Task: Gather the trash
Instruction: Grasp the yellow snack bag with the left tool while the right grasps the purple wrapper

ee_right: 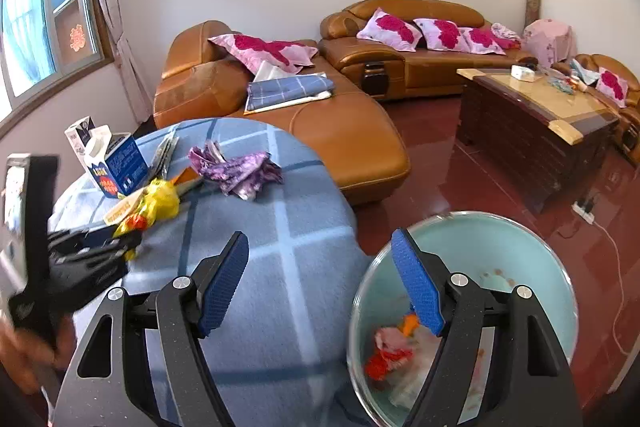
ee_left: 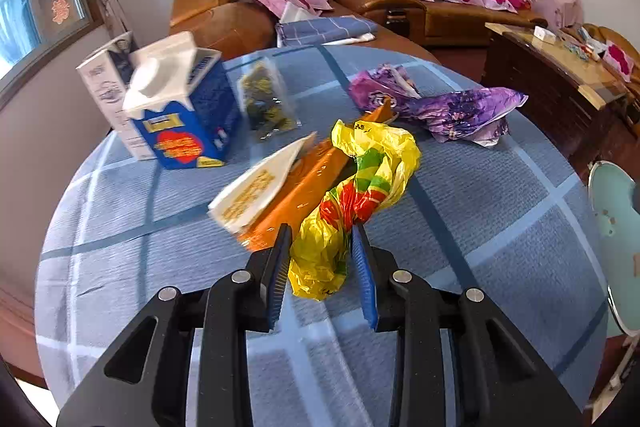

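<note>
Tan leather sofa with pink floral cushions; folded blue checked cloth (on chaise); wooden coffee table.

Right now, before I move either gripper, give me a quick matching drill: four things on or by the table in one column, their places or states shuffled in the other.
Things:
1. yellow plastic bag
2. blue milk carton
3. purple wrapper
4. teal bin

Places or states:
A. beside the table, trash already inside
B. standing upright at the table's far left
C. between the left gripper fingers
D. crumpled on the cloth at the far right side, untouched

Pairs: 1-C, 2-B, 3-D, 4-A
</note>
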Demonstrator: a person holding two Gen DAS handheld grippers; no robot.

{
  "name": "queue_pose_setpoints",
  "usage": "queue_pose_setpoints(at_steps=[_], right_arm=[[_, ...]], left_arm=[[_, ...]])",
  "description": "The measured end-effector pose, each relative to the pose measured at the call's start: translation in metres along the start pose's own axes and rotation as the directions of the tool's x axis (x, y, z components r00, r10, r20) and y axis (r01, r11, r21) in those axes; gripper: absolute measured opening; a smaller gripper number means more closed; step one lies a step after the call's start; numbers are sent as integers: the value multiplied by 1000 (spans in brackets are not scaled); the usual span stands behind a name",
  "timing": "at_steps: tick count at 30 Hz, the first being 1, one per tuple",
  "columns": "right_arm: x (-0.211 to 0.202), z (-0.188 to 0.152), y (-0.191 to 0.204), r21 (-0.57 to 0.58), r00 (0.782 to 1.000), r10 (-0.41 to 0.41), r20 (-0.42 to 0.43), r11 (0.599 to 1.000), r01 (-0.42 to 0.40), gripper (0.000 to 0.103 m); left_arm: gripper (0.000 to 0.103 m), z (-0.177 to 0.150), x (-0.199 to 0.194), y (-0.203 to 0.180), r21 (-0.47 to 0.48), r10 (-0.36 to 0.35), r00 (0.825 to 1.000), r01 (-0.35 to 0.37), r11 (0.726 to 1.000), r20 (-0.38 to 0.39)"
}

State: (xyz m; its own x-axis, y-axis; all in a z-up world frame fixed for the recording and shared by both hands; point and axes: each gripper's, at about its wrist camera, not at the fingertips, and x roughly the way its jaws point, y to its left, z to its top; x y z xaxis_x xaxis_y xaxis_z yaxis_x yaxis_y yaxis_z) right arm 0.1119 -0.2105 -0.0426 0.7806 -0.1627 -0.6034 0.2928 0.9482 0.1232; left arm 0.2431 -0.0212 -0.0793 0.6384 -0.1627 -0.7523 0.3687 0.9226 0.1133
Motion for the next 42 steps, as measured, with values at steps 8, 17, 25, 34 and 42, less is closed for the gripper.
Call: queue_pose_setpoints(at_steps=[8, 17, 25, 34, 42], right_arm=[[44, 38, 24, -73, 1000, 23, 1, 997, -22, 74], [126, 80, 52, -177, 978, 172, -118, 966, -191, 67], [153, 64, 68, -299, 962, 139, -233, 931, -207, 36], [112, 53, 67, -329, 986, 76, -151, 936, -122, 16], [41, 34, 50, -210, 995, 89, -54, 973, -99, 16]], left_arm=[[31, -24, -48, 39, -58, 25, 998, -22, 998, 55], [31, -38, -54, 109, -181, 191, 982, -186, 966, 11], [31, -45, -48, 133, -230, 210, 978, -208, 951, -19], [31, -46, -60, 119, -224, 204, 979, -200, 954, -3], [31, -55, -80, 108, -220, 215, 977, -208, 953, 7]])
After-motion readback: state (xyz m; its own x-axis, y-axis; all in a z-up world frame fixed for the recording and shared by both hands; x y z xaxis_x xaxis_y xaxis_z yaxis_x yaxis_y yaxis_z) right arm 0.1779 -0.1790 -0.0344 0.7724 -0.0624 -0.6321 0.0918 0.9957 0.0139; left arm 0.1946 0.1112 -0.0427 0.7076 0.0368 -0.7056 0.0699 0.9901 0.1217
